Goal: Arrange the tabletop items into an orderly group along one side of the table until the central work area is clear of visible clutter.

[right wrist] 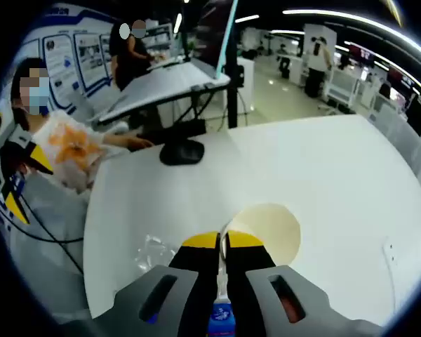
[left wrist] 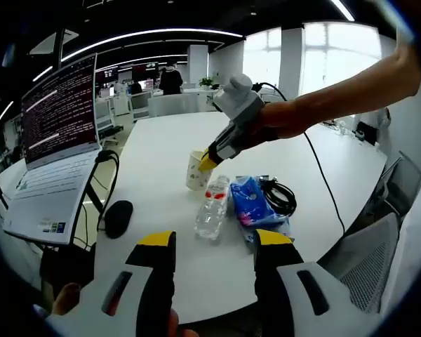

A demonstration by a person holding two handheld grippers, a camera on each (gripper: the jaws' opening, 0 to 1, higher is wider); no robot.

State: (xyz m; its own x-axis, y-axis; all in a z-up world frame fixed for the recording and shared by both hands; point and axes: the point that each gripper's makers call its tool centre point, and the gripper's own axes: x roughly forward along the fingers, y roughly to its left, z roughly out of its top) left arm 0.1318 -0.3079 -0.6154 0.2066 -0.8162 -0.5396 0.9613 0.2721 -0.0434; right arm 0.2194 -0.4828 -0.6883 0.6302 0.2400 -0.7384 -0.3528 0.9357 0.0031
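1. An open laptop (left wrist: 52,151) sat on a stand at the tabletop's left edge, its screen full of text.
2. A mesh-backed chair (left wrist: 368,263) stood just off the tabletop's near right edge.
3. Desks and people occupied the office background.

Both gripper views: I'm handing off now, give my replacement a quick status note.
Right gripper: shut on the paper cup rim, mid-table.
Left gripper: open, holding nothing, near the table edge.
Water bottle, blue packet and black cable lie clustered beside the cup; mouse and laptop sit to one side.
Done: cup gripped.
Left: group everything along one side.
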